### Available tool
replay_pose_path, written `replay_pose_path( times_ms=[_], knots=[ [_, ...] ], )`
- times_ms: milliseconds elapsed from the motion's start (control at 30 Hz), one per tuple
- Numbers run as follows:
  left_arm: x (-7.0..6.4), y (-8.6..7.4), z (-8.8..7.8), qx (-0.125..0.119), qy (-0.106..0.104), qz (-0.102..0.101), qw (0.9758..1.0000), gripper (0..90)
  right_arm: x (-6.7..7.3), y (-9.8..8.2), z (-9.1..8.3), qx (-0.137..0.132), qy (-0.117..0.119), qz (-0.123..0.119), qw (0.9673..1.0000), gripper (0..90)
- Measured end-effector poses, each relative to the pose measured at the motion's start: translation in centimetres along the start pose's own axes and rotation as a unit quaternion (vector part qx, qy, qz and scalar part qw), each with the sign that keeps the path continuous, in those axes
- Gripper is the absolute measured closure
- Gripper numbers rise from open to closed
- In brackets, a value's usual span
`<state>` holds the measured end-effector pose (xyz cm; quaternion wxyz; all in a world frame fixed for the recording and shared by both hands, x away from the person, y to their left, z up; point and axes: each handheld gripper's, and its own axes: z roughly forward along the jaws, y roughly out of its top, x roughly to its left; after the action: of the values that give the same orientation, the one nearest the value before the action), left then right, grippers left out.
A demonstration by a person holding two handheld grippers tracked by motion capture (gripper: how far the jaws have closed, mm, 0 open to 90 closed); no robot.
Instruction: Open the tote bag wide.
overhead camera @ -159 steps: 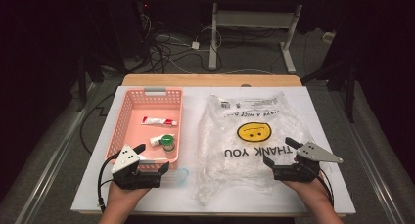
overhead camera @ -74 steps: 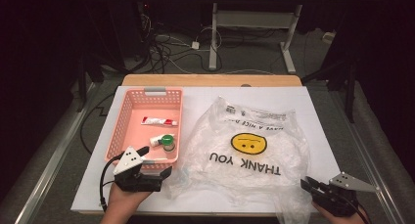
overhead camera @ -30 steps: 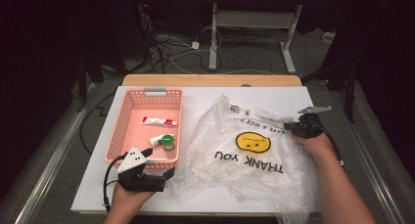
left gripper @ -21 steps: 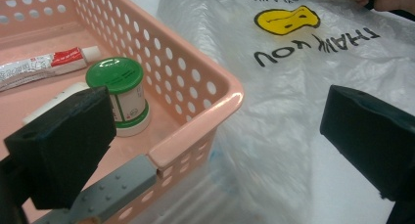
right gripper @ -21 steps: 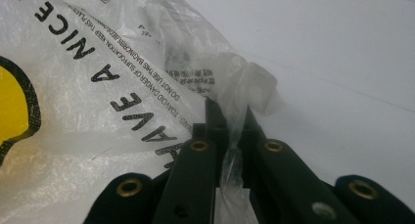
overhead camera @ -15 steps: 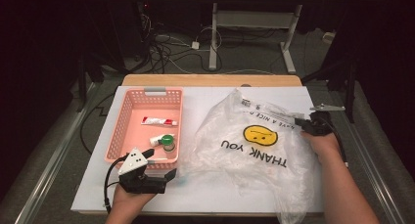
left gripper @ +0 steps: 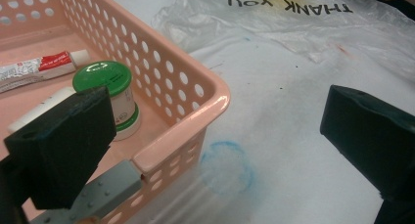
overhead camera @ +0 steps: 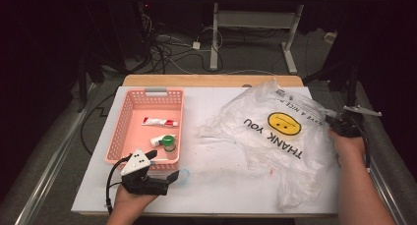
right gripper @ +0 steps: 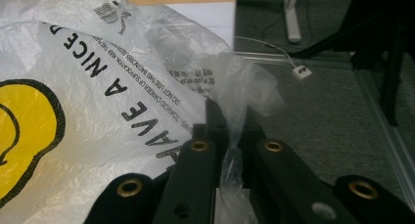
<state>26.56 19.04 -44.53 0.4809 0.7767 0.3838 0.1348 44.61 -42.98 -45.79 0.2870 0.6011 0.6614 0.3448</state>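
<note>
The right gripper (overhead camera: 336, 121) clamps the edge of a plastic bag (overhead camera: 282, 136) spread across the table's (overhead camera: 221, 185) right half; the left gripper (overhead camera: 169, 178) rests open-jawed beside a pink basket (overhead camera: 125, 131).

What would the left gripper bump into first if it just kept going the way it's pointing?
Probably the near corner of the pink basket, which sits between the open jaws of the left gripper; past it lies bare table, then the plastic bag.

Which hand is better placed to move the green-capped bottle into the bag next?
Left. The left gripper sits open beside the basket, near the bottle. The right gripper is shut on the bag.
</note>
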Motion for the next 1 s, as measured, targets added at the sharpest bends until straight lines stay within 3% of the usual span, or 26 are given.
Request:
replay_pose_path(
  times_ms=[167,333,467,567,600,667,767,800,900,933,1000],
  knots=[
    [-0.2,0.2,0.1,-0.004,-0.001,0.006,1.0,0.0,-0.9,-1.4,-2.3,-0.012,-0.011,0.006,0.9999,90.0],
    [-0.2,0.3,0.1,-0.001,-0.001,0.011,0.9999,0.0,-0.5,-3.3,-4.5,-0.014,-0.022,0.017,0.9995,90.0],
    [-0.1,0.5,0.2,-0.003,-0.001,0.013,0.9999,0.0,1.1,-4.8,-5.6,-0.018,-0.014,0.027,0.9994,90.0],
    [0.0,0.5,0.2,-0.004,-0.003,0.014,0.9999,0.0,3.2,-5.4,-5.7,-0.017,0.001,0.012,0.9998,90.0],
    [0.0,0.5,0.2,-0.004,-0.004,0.015,0.9999,0.0,3.2,-5.4,-5.7,-0.017,0.001,0.012,0.9998,90.0],
    [0.1,0.5,0.2,-0.005,-0.005,0.015,0.9999,0.0,4.5,-5.4,-5.4,-0.012,0.0,-0.005,0.9999,89.4],
    [0.2,0.5,0.1,-0.007,-0.006,0.014,0.9999,0.0,4.9,-5.4,-5.3,-0.011,0.001,-0.005,0.9999,88.3],
    [0.3,0.5,0.1,-0.008,-0.005,0.013,0.9999,0.0,5.0,-5.4,-5.4,-0.012,0.001,-0.008,0.9999,87.0],
    [0.4,0.4,0.0,-0.01,-0.004,0.011,0.9999,0.0,5.1,-5.6,-6.0,-0.019,0.004,-0.008,0.9998,66.0],
    [0.5,0.4,0.0,-0.01,-0.005,0.01,0.9999,0.0,5.1,-5.6,-6.0,-0.019,0.004,-0.008,0.9998,66.0],
    [0.4,0.5,-0.1,-0.012,-0.005,0.009,0.9999,0.0,5.0,-5.7,-6.6,-0.03,0.004,-0.01,0.9995,54.9]
  ],
)
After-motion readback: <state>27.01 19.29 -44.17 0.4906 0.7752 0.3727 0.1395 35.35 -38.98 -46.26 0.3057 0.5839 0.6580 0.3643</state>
